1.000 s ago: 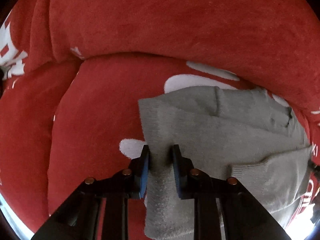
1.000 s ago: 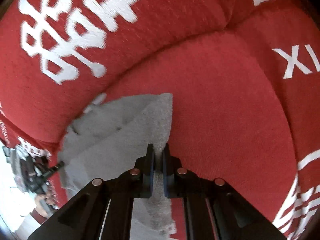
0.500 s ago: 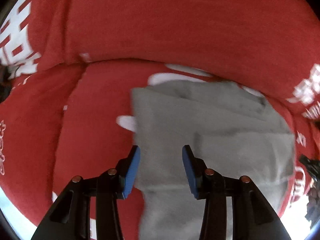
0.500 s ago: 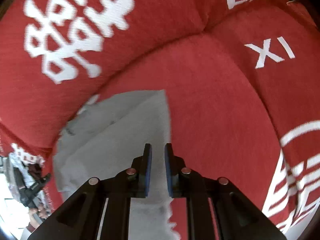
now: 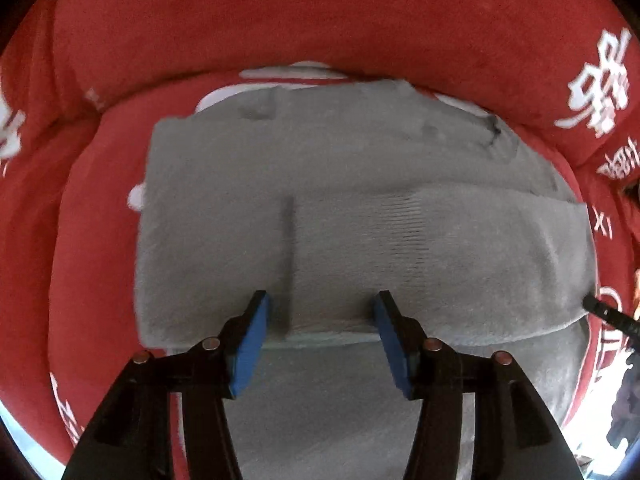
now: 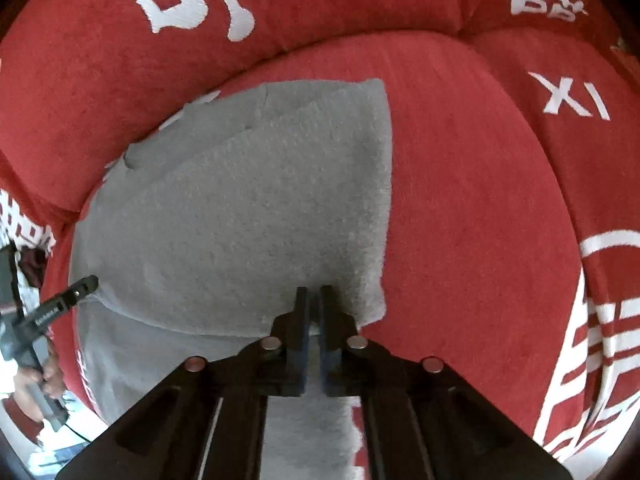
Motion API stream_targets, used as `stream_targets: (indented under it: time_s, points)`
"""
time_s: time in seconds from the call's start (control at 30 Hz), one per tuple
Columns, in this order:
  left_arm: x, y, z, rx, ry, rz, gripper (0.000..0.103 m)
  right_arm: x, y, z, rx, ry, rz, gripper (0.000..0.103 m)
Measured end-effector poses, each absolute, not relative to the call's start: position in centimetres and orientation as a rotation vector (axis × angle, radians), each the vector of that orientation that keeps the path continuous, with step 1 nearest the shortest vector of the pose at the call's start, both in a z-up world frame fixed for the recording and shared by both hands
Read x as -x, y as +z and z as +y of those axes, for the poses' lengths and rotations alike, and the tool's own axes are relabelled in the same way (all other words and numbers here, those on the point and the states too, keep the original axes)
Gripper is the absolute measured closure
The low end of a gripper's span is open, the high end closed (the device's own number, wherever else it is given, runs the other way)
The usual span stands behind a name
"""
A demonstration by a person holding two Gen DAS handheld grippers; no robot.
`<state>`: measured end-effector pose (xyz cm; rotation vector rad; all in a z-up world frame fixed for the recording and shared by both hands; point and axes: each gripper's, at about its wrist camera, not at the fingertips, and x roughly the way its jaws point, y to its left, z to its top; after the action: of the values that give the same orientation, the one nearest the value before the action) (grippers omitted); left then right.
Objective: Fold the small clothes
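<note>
garment (image 5: 360, 240) frame centre, on sofa seat (image 5: 92, 240) | backrest (image 5: 320, 20) across top | left tongs (image 5: 320, 344) bottom centre, over garment's near edge

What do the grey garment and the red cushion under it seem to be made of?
The grey garment looks like a soft knit, perhaps fleece or wool blend: fuzzy matte nap, ribbed band. The red cushion looks like plush velvety fabric: short pile with fine ridges and white printed characters.

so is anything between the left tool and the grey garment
Nothing visible. The left tool is open directly over the folded grey garment on the red cushion, with no other object between them.
</note>
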<state>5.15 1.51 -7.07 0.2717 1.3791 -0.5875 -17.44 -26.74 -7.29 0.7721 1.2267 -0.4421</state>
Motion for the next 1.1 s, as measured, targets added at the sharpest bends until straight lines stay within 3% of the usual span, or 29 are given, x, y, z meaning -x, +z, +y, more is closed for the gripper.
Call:
stream_targets:
  time_s: [0.43, 0.8, 0.83, 0.9, 1.1]
  points:
    - [-4.1, -5.0, 6.5, -0.258, -0.473, 1.436, 0.048, 20.3, -5.0, -25.6, -0.858, -0.482, 1.228, 0.097]
    - [0.5, -2.8, 5.8, -0.375, -0.514, 1.44, 0.047, 21.9, -3.3, -21.7, -0.97, -0.443, 1.236, 0.097]
    - [0.9, -2.7, 5.8, -0.383, -0.511, 1.44, 0.046, 21.9, -3.3, -21.4, -0.98, -0.434, 1.234, 0.097]
    - [1.4, -2.4, 5.9, -0.374, -0.513, 1.435, 0.016, 21.9, -3.2, -20.6, -1.002, -0.416, 1.233, 0.093]
    - [2.7, -1.8, 5.7, -0.357, -0.544, 1.445, 0.014, 21.5, -3.0, -19.0, -1.029, -0.371, 1.23, 0.07]
